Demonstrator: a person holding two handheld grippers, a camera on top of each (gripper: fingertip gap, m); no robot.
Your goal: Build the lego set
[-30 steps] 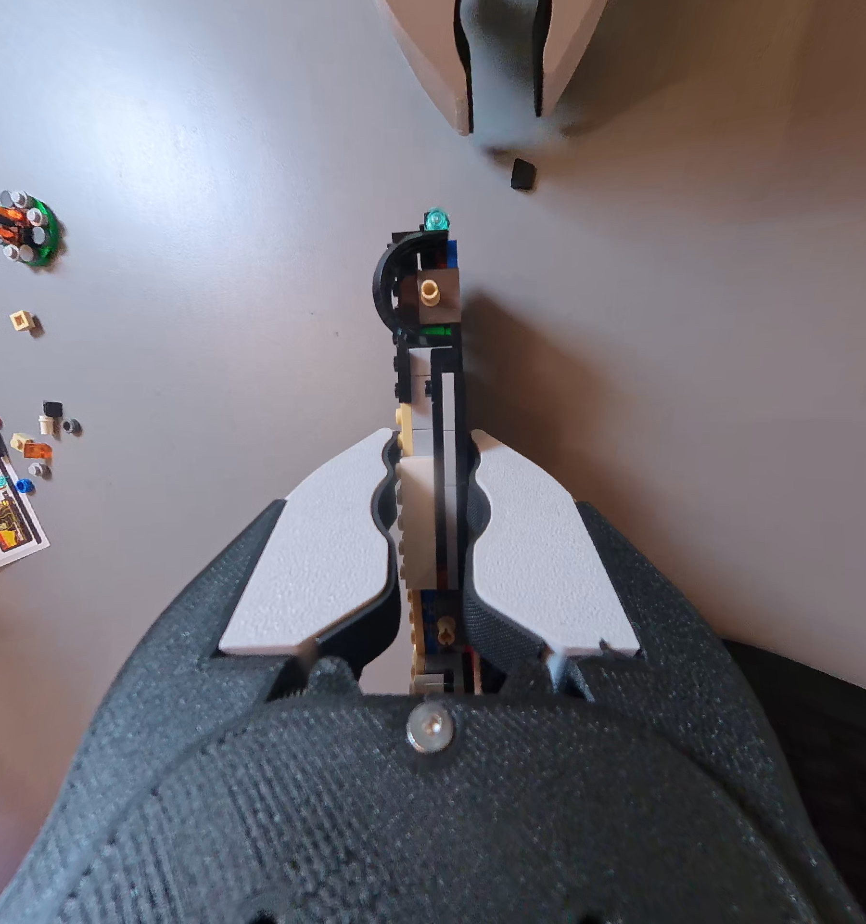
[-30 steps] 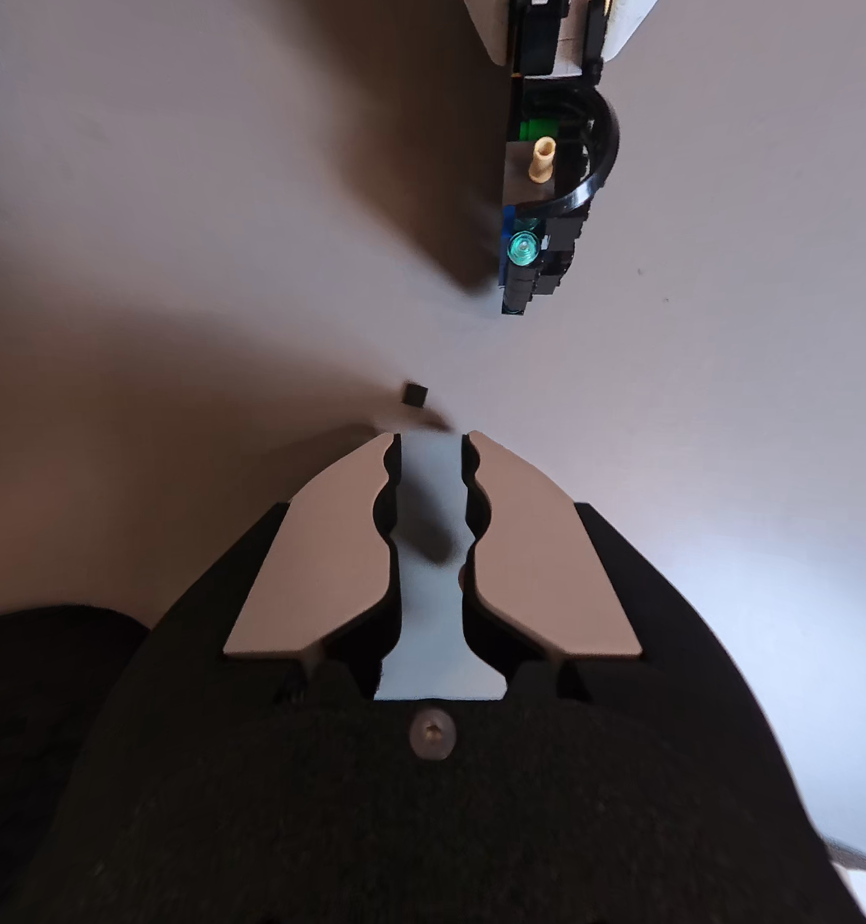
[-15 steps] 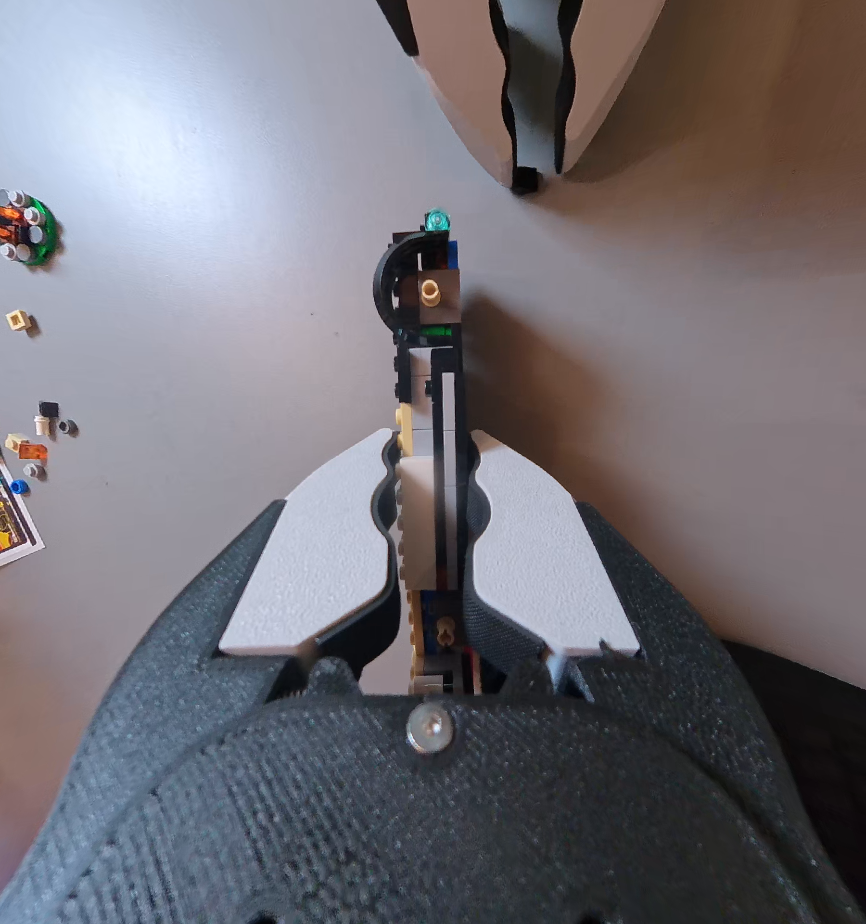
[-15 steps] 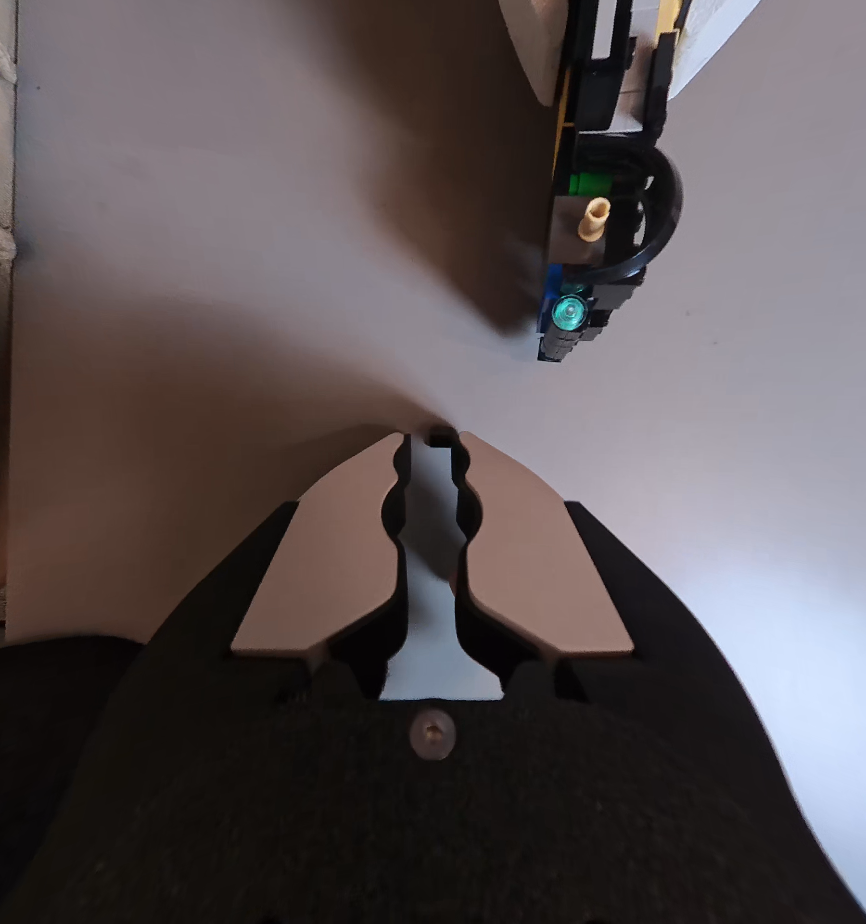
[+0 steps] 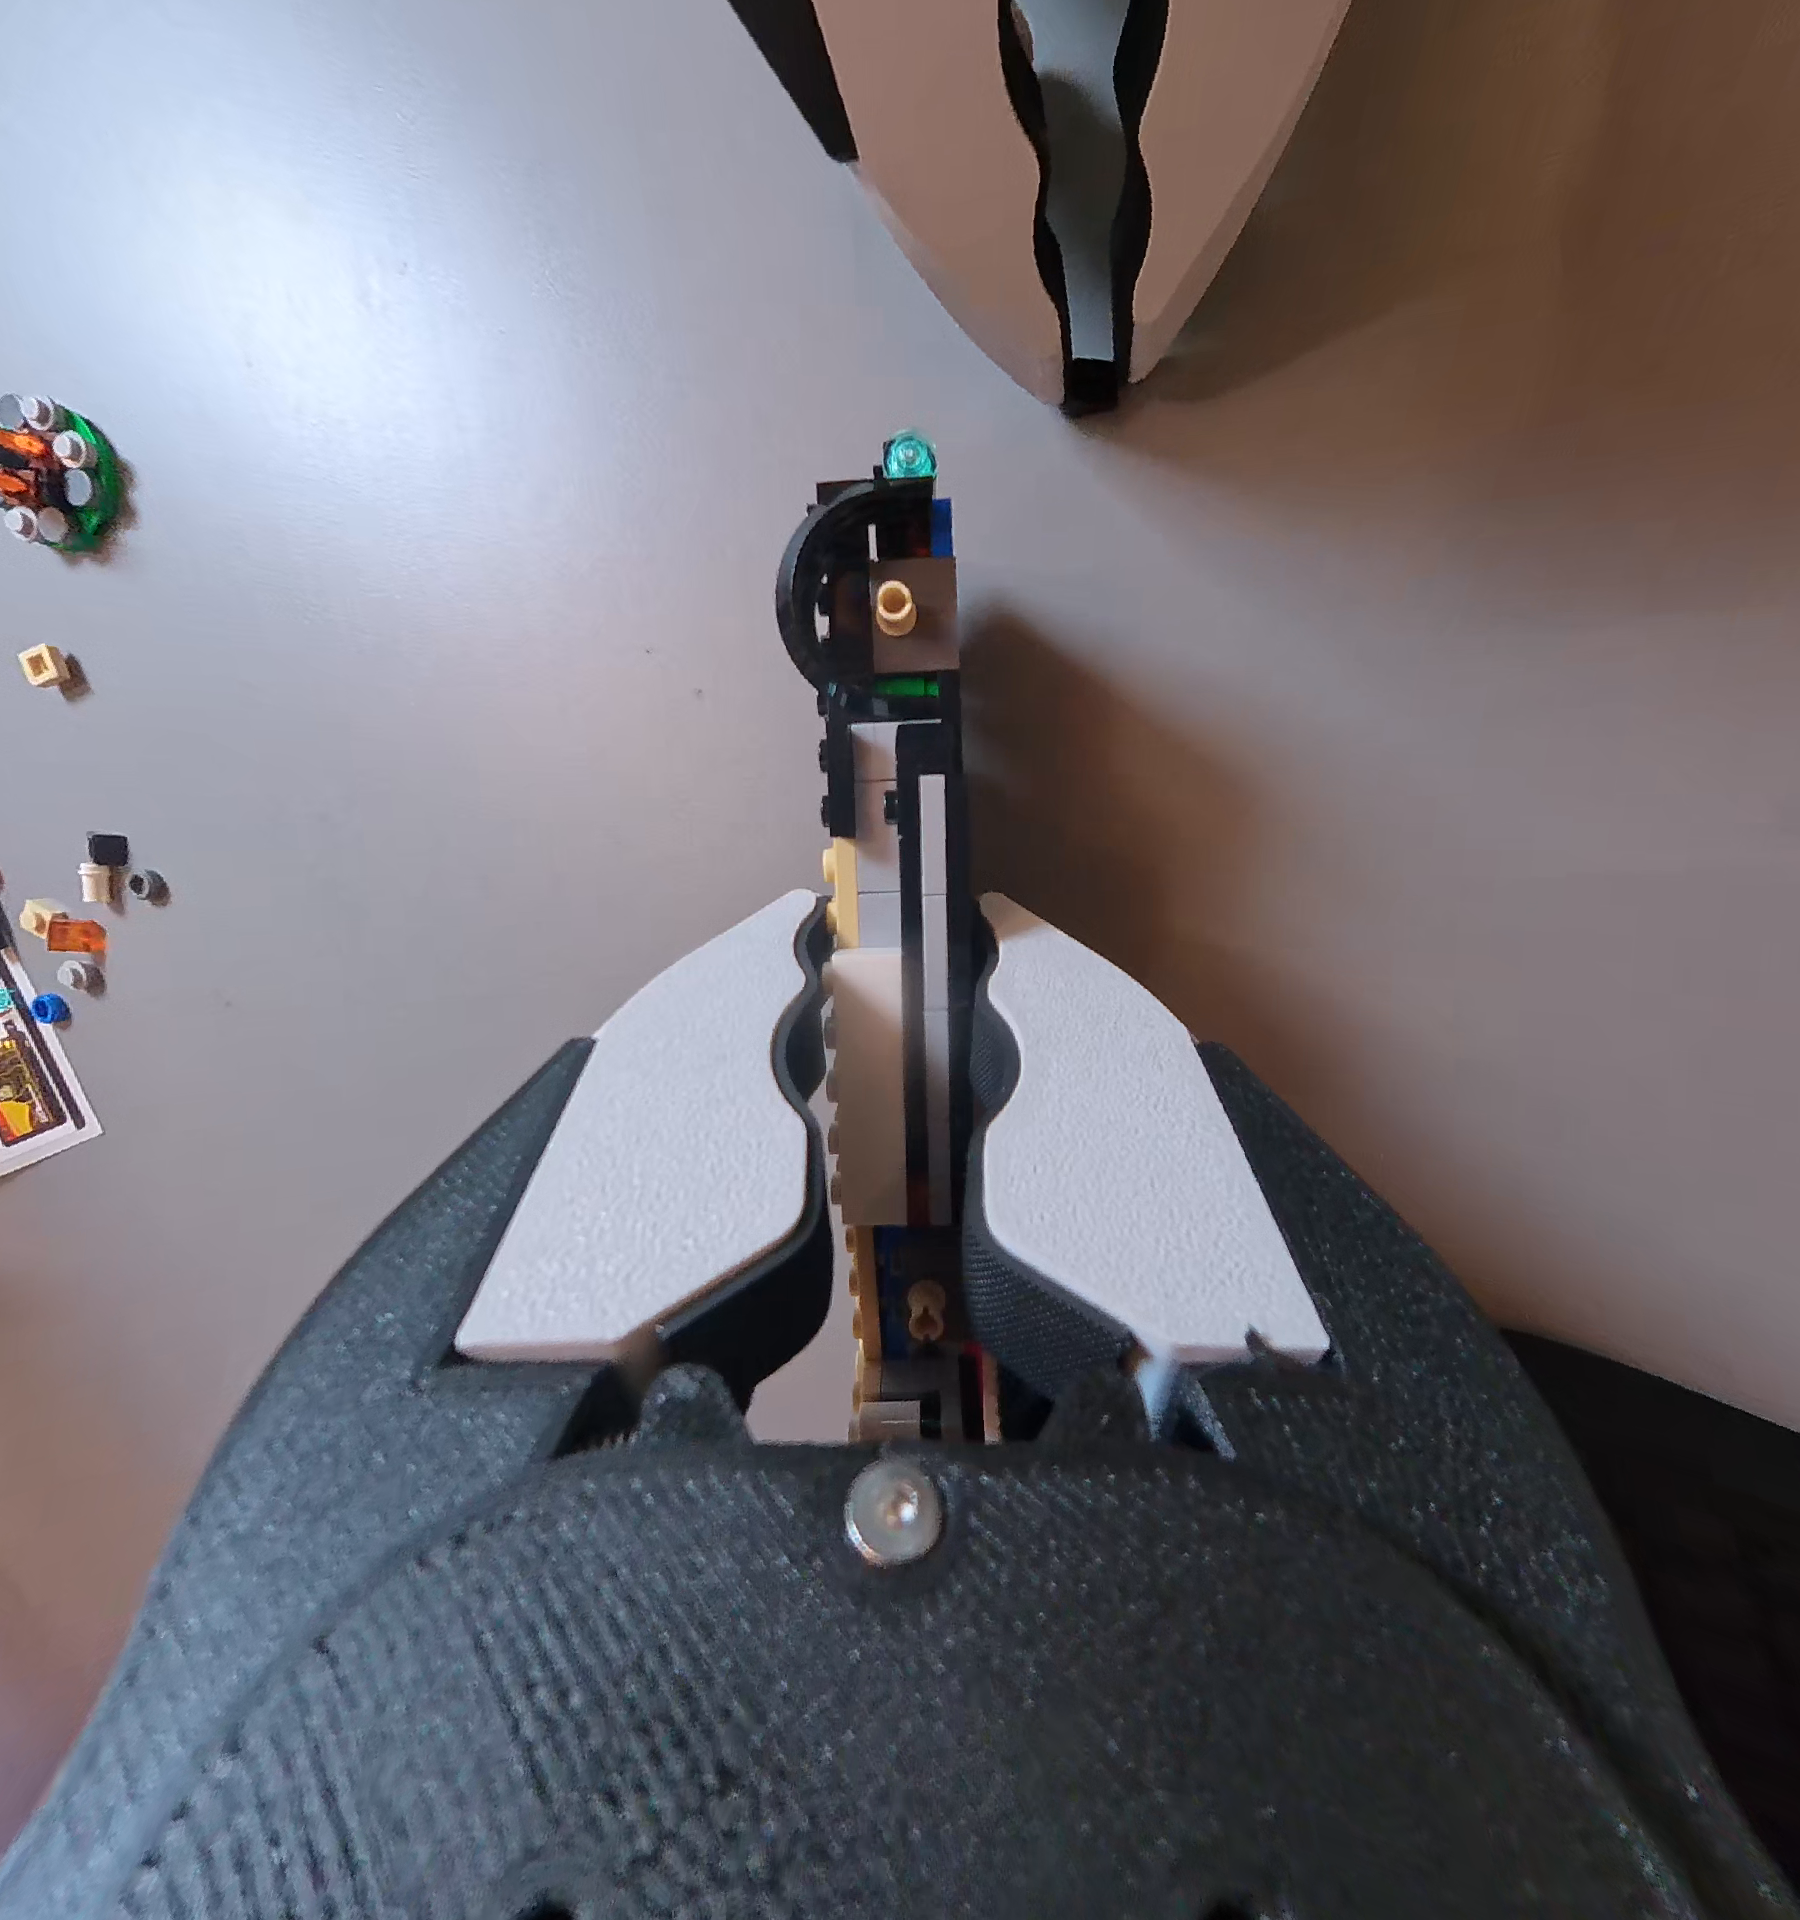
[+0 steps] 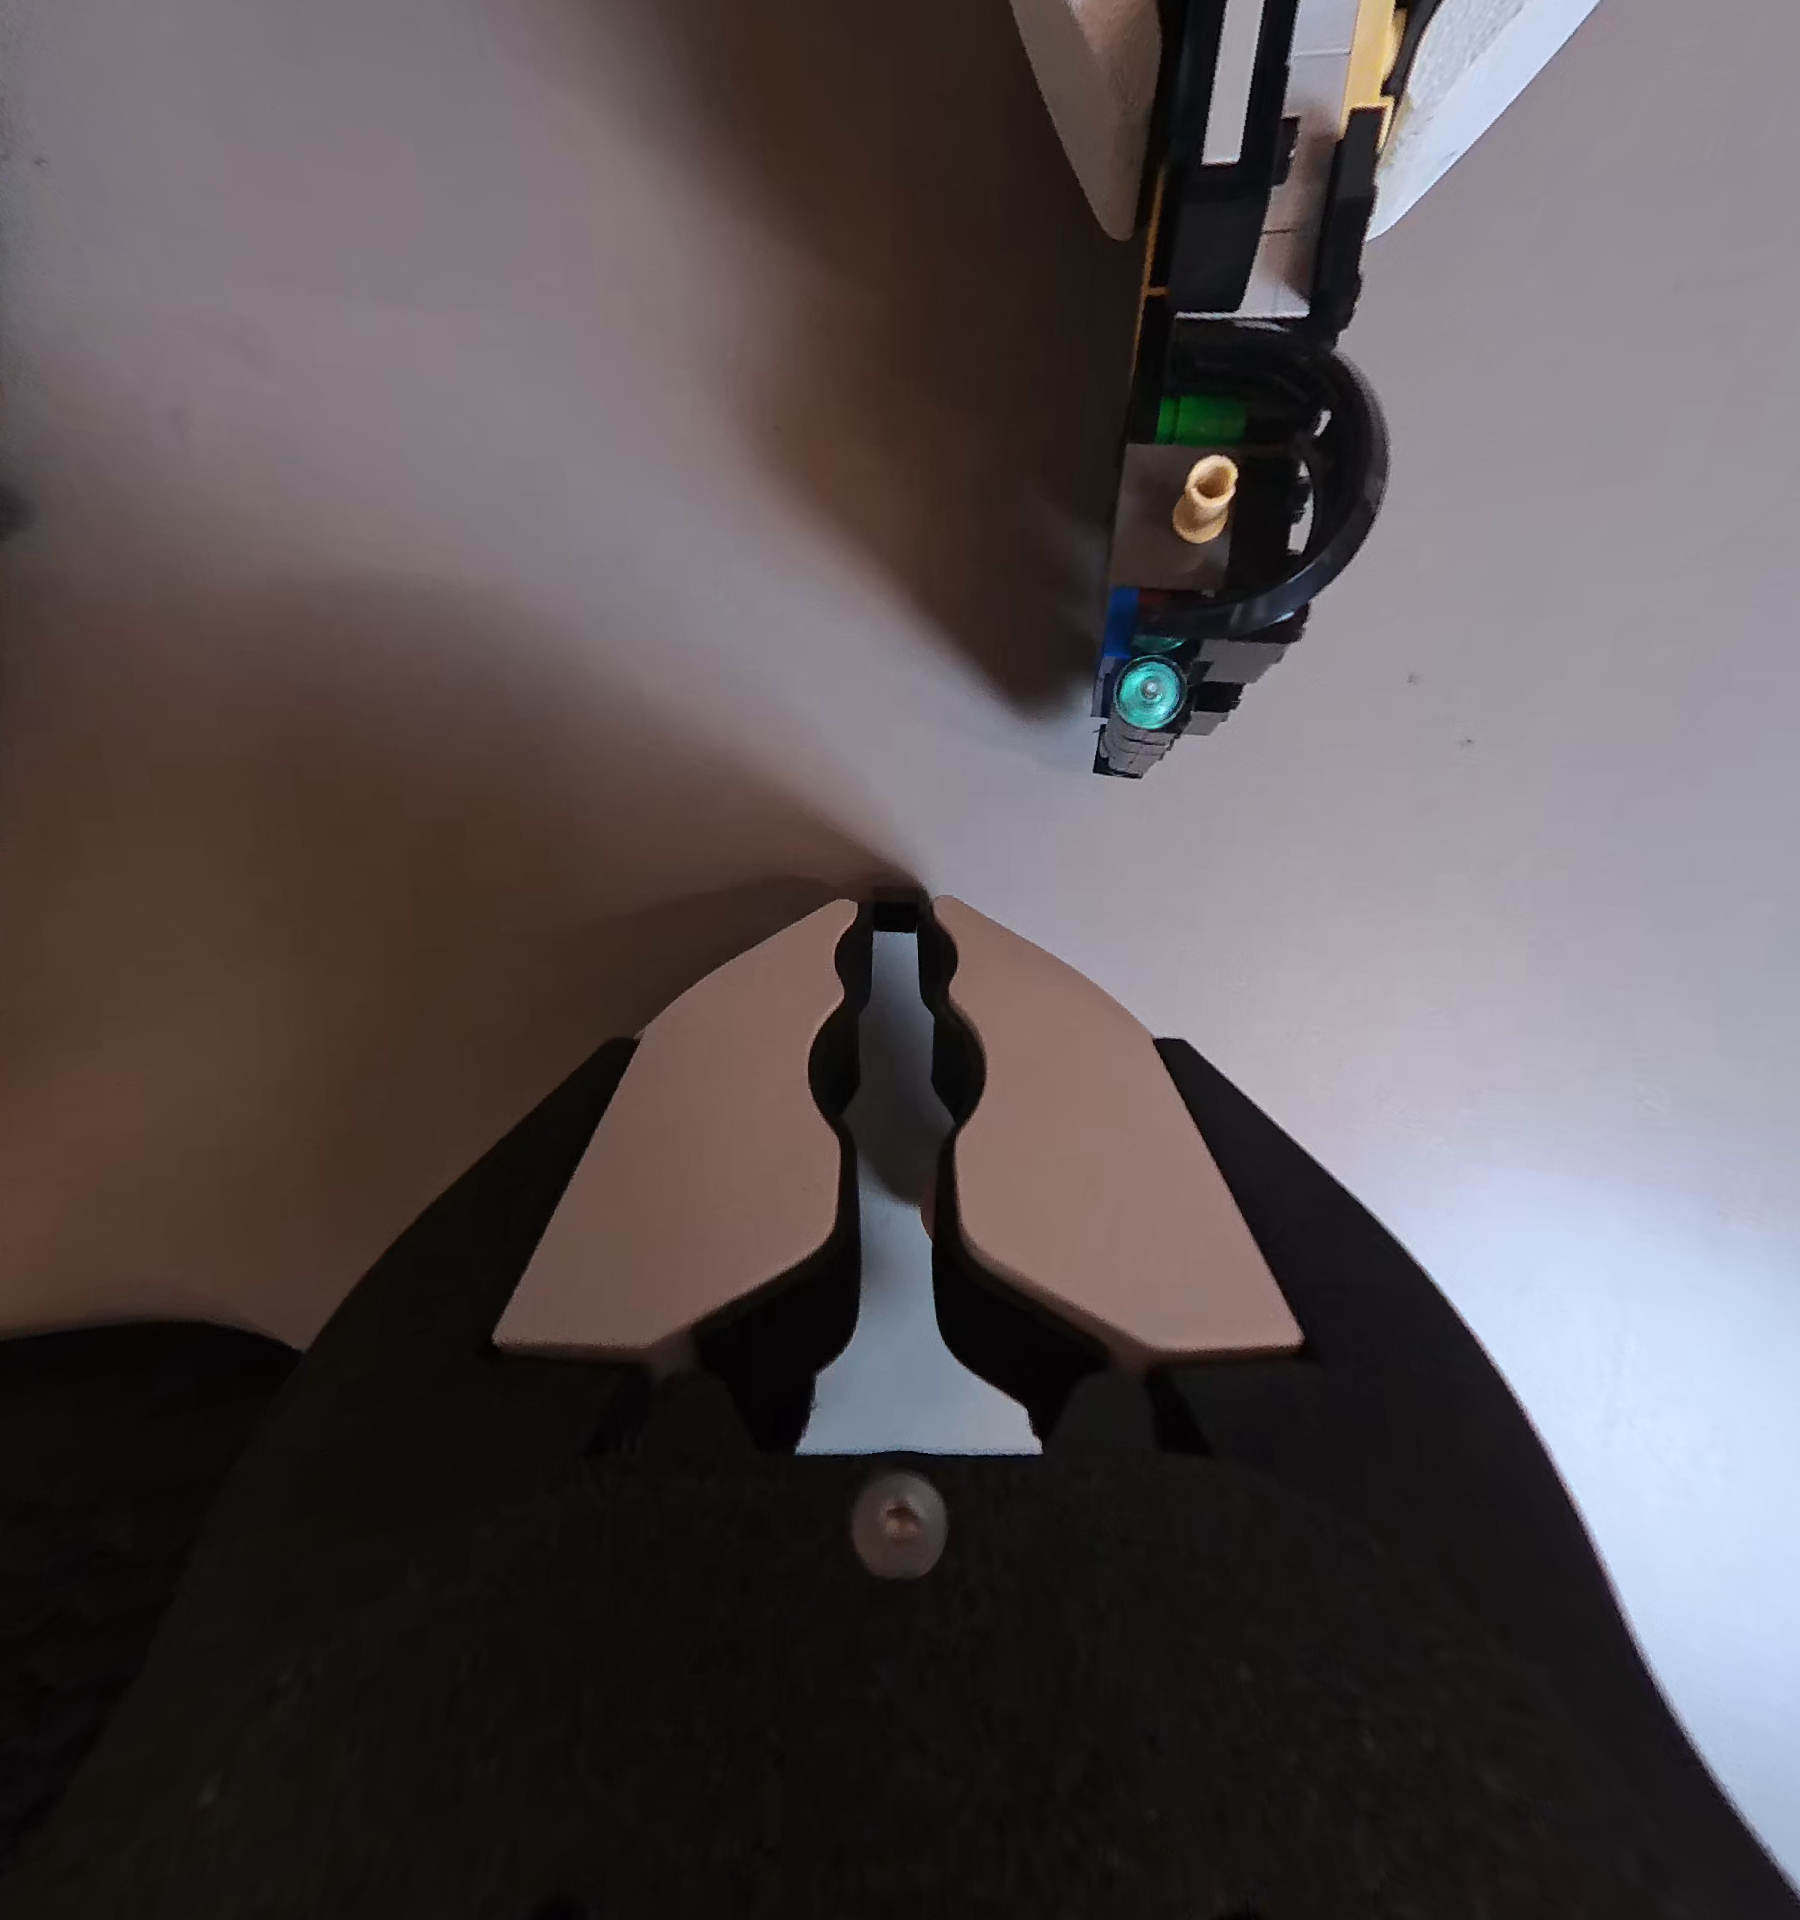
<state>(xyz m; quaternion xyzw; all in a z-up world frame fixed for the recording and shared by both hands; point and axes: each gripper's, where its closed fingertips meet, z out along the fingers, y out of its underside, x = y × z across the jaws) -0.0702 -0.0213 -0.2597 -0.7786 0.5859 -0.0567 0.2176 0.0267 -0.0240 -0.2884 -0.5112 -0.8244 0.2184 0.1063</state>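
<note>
My left gripper [image 5: 901, 914] is shut on a long brick model [image 5: 891, 790] of black, white and tan parts, which sticks out ahead of the pads over the grey table [image 5: 408, 312]. The model ends in a black arch and a teal round stud [image 5: 910, 457]. My right gripper [image 6: 897, 909] is shut on a small black brick [image 6: 895, 914] at its fingertips. The left wrist view shows it too [image 5: 1091, 376], gripped at the tips of the right gripper [image 5: 1091, 343], just beyond the model's end. The model also shows in the right wrist view [image 6: 1239, 520], at the upper right.
At the left in the left wrist view lie a green round plate with grey studs and orange parts [image 5: 49, 473], a tan small brick [image 5: 44, 665], several small loose pieces [image 5: 96, 894] and a printed instruction sheet [image 5: 2, 1070]. Spacing between my two grippers at the tips: around 11 cm.
My right gripper moved up to the small black brick on the table and its pads came together on it. My left gripper kept its hold on the model without moving.
</note>
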